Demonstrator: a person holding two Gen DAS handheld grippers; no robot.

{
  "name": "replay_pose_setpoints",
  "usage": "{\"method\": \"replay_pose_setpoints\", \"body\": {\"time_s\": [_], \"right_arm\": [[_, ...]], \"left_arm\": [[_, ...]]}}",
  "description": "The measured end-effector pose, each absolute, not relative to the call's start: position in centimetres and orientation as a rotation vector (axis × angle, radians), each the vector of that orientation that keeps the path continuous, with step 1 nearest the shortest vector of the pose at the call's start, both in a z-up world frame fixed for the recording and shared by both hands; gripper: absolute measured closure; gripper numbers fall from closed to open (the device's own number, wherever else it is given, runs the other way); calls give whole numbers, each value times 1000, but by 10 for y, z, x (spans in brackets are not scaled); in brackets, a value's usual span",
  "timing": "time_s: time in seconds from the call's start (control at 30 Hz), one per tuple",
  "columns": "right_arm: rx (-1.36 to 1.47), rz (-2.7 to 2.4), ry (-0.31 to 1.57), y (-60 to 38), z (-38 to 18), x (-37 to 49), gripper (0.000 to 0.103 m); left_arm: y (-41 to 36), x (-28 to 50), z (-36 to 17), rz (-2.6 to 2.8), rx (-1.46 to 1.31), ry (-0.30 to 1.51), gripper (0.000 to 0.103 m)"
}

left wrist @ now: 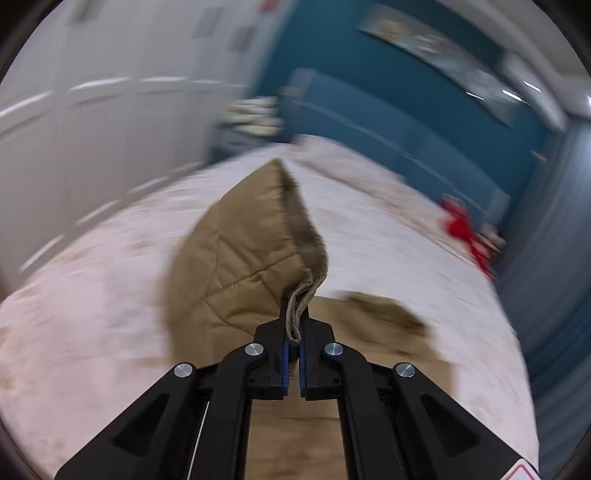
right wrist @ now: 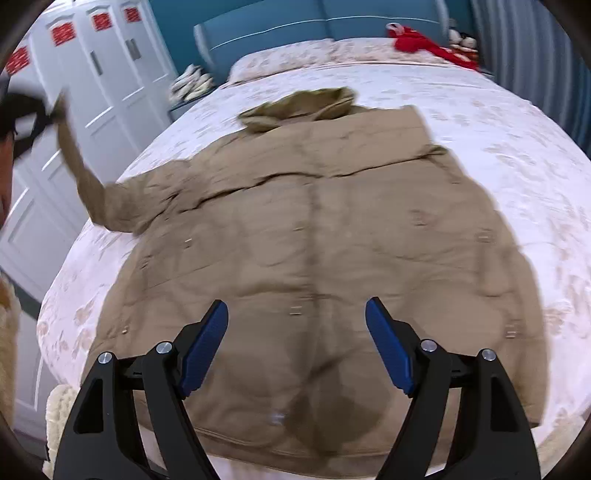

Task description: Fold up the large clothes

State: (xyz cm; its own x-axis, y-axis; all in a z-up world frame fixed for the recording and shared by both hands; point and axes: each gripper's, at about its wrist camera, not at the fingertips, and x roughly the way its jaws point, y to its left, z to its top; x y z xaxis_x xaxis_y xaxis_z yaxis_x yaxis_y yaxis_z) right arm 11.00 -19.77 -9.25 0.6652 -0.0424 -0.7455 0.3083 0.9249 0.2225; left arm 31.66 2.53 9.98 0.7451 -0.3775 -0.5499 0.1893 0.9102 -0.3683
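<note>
Your left gripper (left wrist: 294, 325) is clamped tight on the cuff (left wrist: 298, 310) of the tan coat's sleeve (left wrist: 243, 243), which hangs lifted off the bed (left wrist: 92, 314); your right gripper (right wrist: 295, 343) holds nothing, its blue pads (right wrist: 203, 350) spread wide above the lower back of the coat (right wrist: 314, 240); the coat itself lies flat across the floral bedspread, hood (right wrist: 306, 105) toward the blue headboard (right wrist: 266, 26), the other sleeve apparently already turned in across the shoulders (the blur makes that hard to confirm). The step in hand looks like bringing this sleeve over onto the body; carry the cuff across in a low, even arc so the padded fabric creases at the shoulder seam rather than bunching; lay it along the back, parallel to the other fold, before you let go. Since the quilting is thick and springy, it may roll back; use your free right gripper to press the body down near the fold line, and keep the hem square to the bed edge so later folds stay tidy.
</note>
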Motion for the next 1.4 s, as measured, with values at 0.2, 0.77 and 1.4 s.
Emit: {"method": "replay_pose_setpoints", "body": {"time_s": [0.2,0.77,1.4], "right_arm": [[341,-369,797,-259,-84,81,28],[598,-154,829,-296,-102,195,27],[304,-227,691,-331,-10,275,102]], "left_arm": [[-119,271,57,-489,-226,838,29],[59,239,-109,8,-345,1089,27],[37,293,-98,-68,-216,1026,27]]}}
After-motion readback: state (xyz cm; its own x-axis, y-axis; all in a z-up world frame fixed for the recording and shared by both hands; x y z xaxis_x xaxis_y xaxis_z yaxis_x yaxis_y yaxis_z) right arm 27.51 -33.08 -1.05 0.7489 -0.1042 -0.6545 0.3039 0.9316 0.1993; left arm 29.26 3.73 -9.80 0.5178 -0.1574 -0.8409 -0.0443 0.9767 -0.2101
